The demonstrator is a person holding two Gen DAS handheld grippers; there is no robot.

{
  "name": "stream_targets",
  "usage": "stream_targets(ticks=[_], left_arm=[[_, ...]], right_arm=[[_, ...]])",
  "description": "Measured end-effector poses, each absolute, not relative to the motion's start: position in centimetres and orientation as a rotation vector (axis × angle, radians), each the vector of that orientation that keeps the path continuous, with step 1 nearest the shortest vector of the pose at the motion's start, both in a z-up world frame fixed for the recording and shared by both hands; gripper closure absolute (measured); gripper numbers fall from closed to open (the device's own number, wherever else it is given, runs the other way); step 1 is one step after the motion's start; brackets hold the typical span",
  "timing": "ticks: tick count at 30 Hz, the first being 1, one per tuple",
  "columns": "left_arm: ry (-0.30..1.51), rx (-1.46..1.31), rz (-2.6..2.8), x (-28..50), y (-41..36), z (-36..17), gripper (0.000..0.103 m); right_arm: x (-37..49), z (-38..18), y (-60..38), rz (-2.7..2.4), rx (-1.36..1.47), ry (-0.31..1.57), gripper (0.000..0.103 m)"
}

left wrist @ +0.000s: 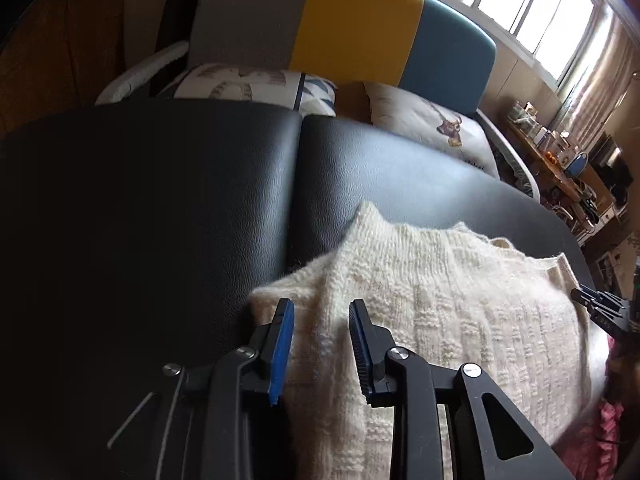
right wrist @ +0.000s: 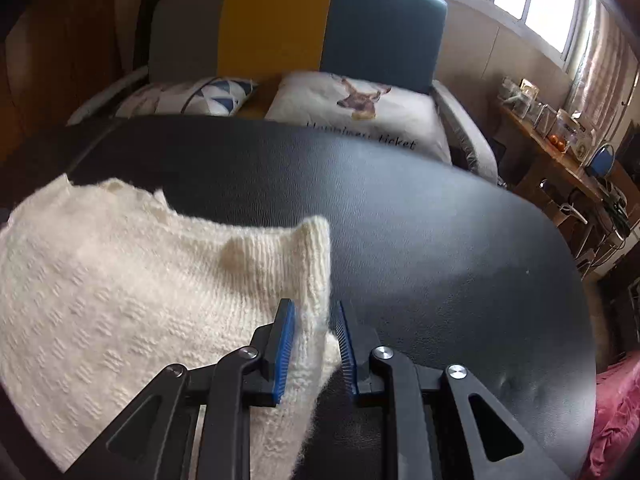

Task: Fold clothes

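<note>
A cream knitted sweater (left wrist: 440, 300) lies on the black leather table (left wrist: 160, 200), bunched toward the near right. My left gripper (left wrist: 320, 308) is open, its blue-padded fingers straddling the sweater's left edge with a fold of knit between them. In the right wrist view the sweater (right wrist: 120, 280) spreads to the left, and its ribbed corner stands up between the fingers of my right gripper (right wrist: 314, 308). That gripper is open, with a dark gap beside its right pad. The right gripper (left wrist: 588, 300) also shows at the far right of the left wrist view.
Behind the table stands a sofa (right wrist: 280, 20) with grey, yellow and blue back panels and printed cushions (right wrist: 360, 108). A cluttered wooden shelf (right wrist: 560, 152) runs along the right under the windows. Pink fabric (right wrist: 616, 408) lies off the table's near right edge. Bare black tabletop (right wrist: 440, 240) stretches to the right.
</note>
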State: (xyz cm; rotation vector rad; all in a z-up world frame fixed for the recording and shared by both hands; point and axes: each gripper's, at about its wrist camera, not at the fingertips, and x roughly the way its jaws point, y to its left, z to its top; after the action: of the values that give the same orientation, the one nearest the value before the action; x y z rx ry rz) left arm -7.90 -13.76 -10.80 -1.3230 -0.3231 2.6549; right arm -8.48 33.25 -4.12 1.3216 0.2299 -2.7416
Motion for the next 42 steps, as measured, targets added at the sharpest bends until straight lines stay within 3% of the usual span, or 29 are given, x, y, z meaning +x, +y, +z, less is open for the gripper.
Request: stream_targets(ticks=[7, 13, 14, 15, 16, 18, 22, 28, 35, 37, 42], left_arm=[[-0.067, -1.201, 2.524, -9.4, -7.4, -8.7, 0.062], [0.055, -1.356, 2.435, -12.8, -3.6, -12.1, 0.062], [0.075, -1.382, 2.419, -13.4, -3.0, -12.7, 0.068], [0.096, -1.406, 2.402, -14.0, -2.4, -13.2, 0.088], [0.116, -1.431, 2.385, -14.5, -1.7, -13.8, 0.096], [-0.051, -1.372, 2.423, -14.3, -3.0, -13.5, 0.098], [-0.434, -1.15, 2.476, -14.2, -6.1, -11.7, 0.098], [-0.352, -1.313, 2.488, -17.1, -5.3, -15.1, 0.094], [-0.38, -1.305, 2.489, -16.2, -5.5, -15.5, 0.094], [-0.402, -1.322, 2.487, -16.1, -5.8, -14.7, 0.094], [-0.444, -1.218, 2.532, -13.3, -7.4, -11.5, 0.072]], right_arm=[[-8.7, -0.9, 31.1, -2.661, 1.184, 0.052, 0.075], [-12.2, -5.8, 29.2, -2.517, 1.401, 0.028, 0.075], [-12.7, -7.1, 29.0, -2.497, 1.467, 0.038, 0.075], [-13.1, -8.3, 28.9, -2.485, 1.512, 0.043, 0.074], [-12.9, -8.7, 28.9, -2.519, 1.457, 0.022, 0.073], [-12.3, -8.9, 28.3, -2.558, 1.383, 0.069, 0.075], [-11.9, -7.7, 27.5, -2.597, 1.308, 0.16, 0.094], [-14.5, -8.6, 29.0, -2.655, 1.387, 0.081, 0.094], [-13.9, -8.5, 30.3, -2.647, 1.341, -0.023, 0.092], [-14.2, -7.8, 31.1, -2.596, 1.374, -0.07, 0.086], [-8.7, -4.4, 34.4, -2.523, 1.289, -0.242, 0.079]])
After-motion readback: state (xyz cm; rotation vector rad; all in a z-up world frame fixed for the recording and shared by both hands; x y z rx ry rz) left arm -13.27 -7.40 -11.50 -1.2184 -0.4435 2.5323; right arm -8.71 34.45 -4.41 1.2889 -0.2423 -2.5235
